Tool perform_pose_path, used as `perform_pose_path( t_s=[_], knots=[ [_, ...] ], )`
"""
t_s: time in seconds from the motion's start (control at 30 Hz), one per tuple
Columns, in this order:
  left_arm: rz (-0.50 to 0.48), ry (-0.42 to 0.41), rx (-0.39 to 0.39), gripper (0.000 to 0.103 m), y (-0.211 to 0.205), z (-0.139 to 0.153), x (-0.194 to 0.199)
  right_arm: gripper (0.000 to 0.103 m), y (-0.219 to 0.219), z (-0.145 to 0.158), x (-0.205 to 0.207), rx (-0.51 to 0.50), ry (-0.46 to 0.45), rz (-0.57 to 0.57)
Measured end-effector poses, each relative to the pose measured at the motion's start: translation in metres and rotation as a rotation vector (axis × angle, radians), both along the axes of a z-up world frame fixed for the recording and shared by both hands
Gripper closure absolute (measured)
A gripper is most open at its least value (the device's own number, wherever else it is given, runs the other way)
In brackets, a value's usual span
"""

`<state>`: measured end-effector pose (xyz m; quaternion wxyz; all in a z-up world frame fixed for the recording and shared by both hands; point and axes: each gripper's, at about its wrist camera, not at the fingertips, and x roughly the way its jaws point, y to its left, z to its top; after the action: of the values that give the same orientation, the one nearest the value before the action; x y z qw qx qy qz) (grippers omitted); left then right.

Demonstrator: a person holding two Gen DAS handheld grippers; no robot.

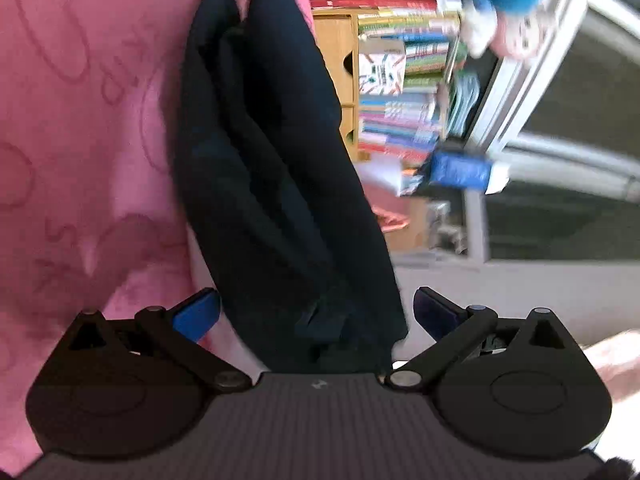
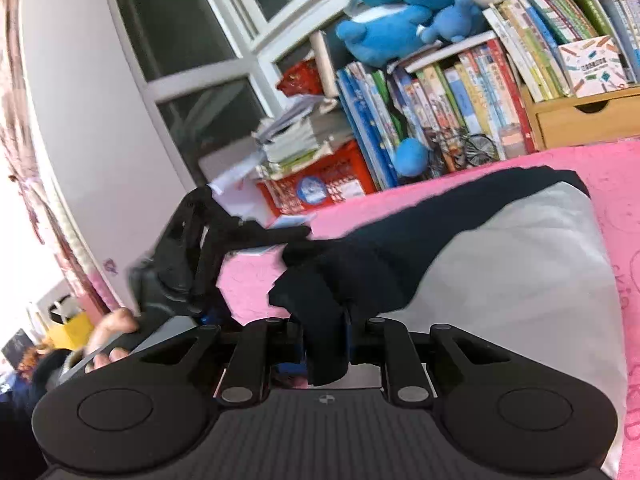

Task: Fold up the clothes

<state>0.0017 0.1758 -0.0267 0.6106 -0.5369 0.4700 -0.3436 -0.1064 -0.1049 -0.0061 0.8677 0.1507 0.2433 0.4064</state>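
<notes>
Books (image 1: 404, 92) motion-blurred, dark garment (image 2: 360, 256) hiding right gripper's (image 2: 326, 344) fingertips, hand (image 1: 616, 364) cut off

Probably home bedroom: pink bedspread (image 2: 612, 168), crammed bookshelf (image 2: 460, 104), blue plush toys (image 2: 400, 20).

Pink patterned bedcover (image 2: 616, 216): you can see large darker pink letters along its right edge, but they spell nothing readable.
Colourful upright book spines (image 2: 448, 104): print too small and blurred for you to read.
White patterned box (image 2: 592, 66): its central line of print is illegible.
</notes>
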Motion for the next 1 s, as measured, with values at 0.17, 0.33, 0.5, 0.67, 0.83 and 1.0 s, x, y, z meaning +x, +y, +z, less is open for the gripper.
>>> perform_pose_path(
  t_s=[0.17, 0.33, 0.5, 0.67, 0.83, 1.0],
  knots=[
    [-0.023, -0.1, 0.229, 0.0, -0.012, 0.019, 0.014, 0.084, 0.021, -0.002, -0.011, -0.103, -0.061, 0.074],
    [-0.013, -0.248, 0.505, 0.0, -0.022, 0.04, 0.016, 0.084, 0.037, -0.009, -0.02, -0.173, -0.086, 0.123],
    [0.024, -0.225, 0.505, 0.02, -0.007, 0.033, 0.02, 0.078, 0.041, -0.017, -0.019, -0.192, -0.052, 0.173],
    [0.061, -0.201, 0.505, 0.058, 0.007, 0.026, 0.024, 0.034, -0.005, -0.004, -0.007, -0.026, 0.034, 0.194],
    [0.074, -0.183, 0.462, 0.06, 0.01, 0.019, 0.031, 0.023, -0.091, 0.006, 0.051, 0.095, 0.156, -0.03],
    [0.07, -0.246, 0.53, 0.071, -0.001, 0.029, 0.027, 0.022, -0.118, -0.016, 0.114, -0.083, 0.266, -0.179]
  ],
)
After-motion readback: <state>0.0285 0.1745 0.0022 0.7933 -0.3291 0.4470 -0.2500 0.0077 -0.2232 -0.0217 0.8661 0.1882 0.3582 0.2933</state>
